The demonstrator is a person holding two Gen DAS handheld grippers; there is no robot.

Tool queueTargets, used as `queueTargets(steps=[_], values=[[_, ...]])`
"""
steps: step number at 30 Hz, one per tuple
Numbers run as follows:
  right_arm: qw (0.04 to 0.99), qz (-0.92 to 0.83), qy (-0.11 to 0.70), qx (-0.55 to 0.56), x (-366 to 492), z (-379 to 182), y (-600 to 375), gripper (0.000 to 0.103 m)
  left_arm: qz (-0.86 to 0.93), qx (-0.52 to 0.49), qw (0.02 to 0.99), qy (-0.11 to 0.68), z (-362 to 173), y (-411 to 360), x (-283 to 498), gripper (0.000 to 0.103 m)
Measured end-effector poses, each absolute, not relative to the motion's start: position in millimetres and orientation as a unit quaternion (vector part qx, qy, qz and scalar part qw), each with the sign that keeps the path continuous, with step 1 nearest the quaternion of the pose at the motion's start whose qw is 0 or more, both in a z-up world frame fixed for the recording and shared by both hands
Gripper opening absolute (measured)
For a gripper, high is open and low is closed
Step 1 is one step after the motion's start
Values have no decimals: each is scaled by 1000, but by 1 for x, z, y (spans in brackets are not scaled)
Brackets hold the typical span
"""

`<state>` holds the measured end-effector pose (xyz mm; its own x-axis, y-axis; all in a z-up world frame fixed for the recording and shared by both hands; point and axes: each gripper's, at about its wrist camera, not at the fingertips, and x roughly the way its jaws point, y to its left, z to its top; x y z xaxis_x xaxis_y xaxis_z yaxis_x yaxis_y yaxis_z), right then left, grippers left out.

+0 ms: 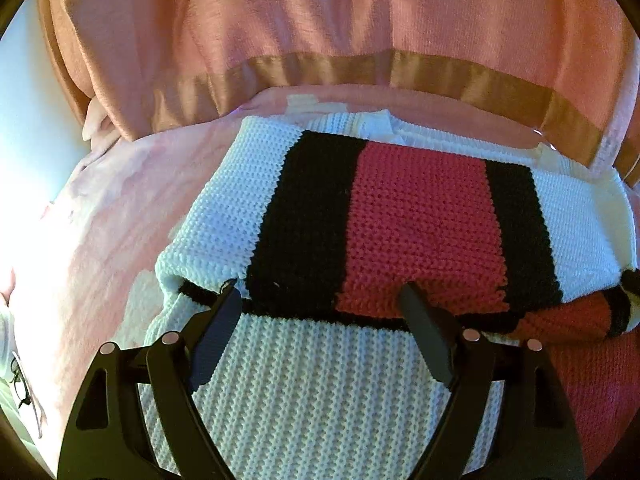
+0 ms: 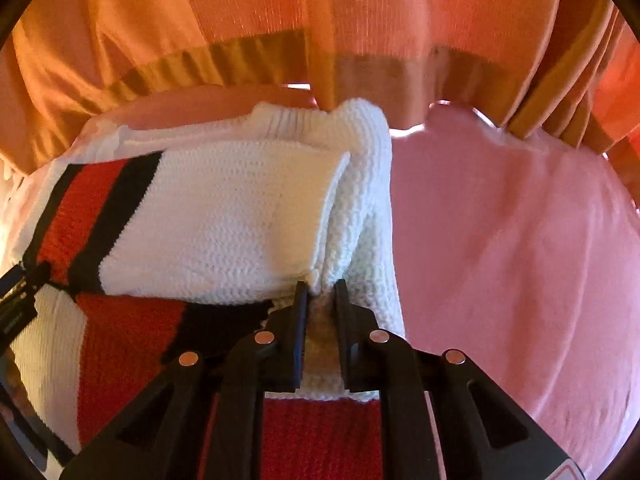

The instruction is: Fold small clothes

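Bed cover: a big soft pink cloth (image 2: 520, 240) is spread flat under everything. It carries the sweater. In the right wrist view it lies bare on the right side.
Curtain: a long orange curtain with a brown band near its bottom (image 1: 360, 20) hangs behind the far edge of the pink cloth.
Sweater: a knitted sweater, white with black and red stripes (image 1: 420, 216), lies on the pink cloth, near the far edge by the curtain. It is folded over itself, so one striped layer sits on top of another layer. Its white ribbed edge (image 1: 312, 392) comes toward the left camera.
Sleeve fold: in the right wrist view, a white part of the sweater (image 2: 240, 216) lies folded across the top, with thick white folds beside it on the right.
Left gripper: the black left gripper (image 1: 320, 300) has its two fingers wide apart. The tips sit at the front edge of the top folded layer. Nothing is held between them.
Right gripper: the black right gripper (image 2: 322, 288) has its fingers close together, pinching a bit of the white knit at the sweater's right edge.
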<state>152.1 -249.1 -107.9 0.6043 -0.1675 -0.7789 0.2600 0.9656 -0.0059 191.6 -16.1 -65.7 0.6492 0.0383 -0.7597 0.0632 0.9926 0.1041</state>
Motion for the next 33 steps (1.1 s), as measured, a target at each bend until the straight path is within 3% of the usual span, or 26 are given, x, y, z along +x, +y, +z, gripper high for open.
queueTargets(steps=[6,11,16,21,26,29,33], values=[[919,-104,377,42,136,-77,-232,18,-4,56,906,420,-66,-15,194,81],[885,-113,449,45,154,-118,-244,8,-3,64,906,418,-67,-17,192,82],[906,-92,410,58,147,-90,-237,8,-20,40,903,427,-61,-14,186,80],[886,-104,450,45,158,-115,-241,8,-56,46,903,424,-57,-21,179,80],[902,-94,417,55,150,-98,-239,8,-7,26,899,437,-65,5,196,80],[883,-112,454,44,158,-119,-246,7,22,33,897,440,-73,18,206,82],[888,-106,443,66,153,-111,-247,7,30,23,893,448,-79,26,209,82]])
